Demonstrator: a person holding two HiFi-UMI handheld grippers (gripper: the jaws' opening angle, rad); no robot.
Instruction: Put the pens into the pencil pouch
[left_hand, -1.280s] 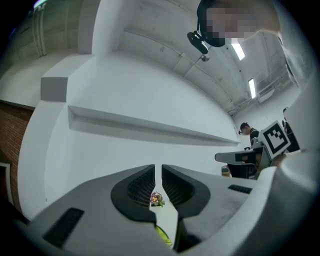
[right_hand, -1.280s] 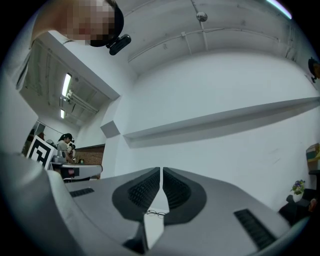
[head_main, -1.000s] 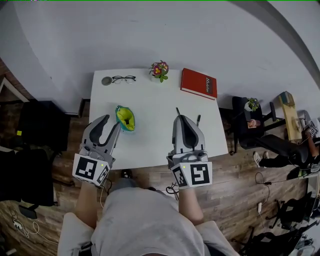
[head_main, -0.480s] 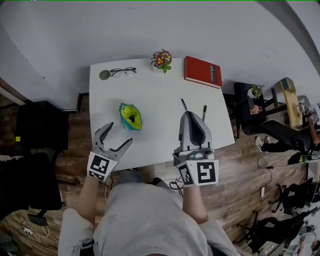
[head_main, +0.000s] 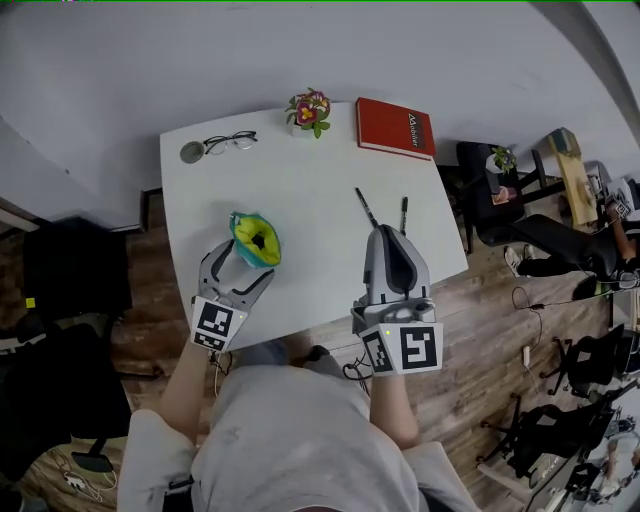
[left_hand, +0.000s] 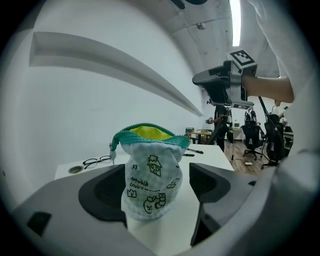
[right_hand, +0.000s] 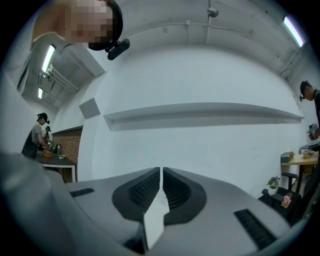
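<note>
A small pencil pouch (head_main: 254, 238), white check cloth with a green zip rim and yellow lining, stands upright and open-mouthed on the white table (head_main: 310, 180). My left gripper (head_main: 242, 262) is low at the table's near edge. Its jaws have just been opening and now stand wide on either side of the pouch (left_hand: 150, 175), with a gap at each pad. Two dark pens (head_main: 367, 208) (head_main: 403, 213) lie just past my right gripper (head_main: 391, 236). It is shut with nothing in it (right_hand: 161, 172) and hovers above the table, pointing level.
At the table's far edge are glasses (head_main: 230, 141), a round metal disc (head_main: 191, 152), a small flower pot (head_main: 307, 107) and a red book (head_main: 396, 127). Office chairs (head_main: 500, 215) and cables are on the wooden floor to the right. A person's sleeve (left_hand: 300, 100) fills the right of the left gripper view.
My left gripper has come down from high near the camera to the table and opened; it now straddles the pouch. The right gripper has barely shifted.
</note>
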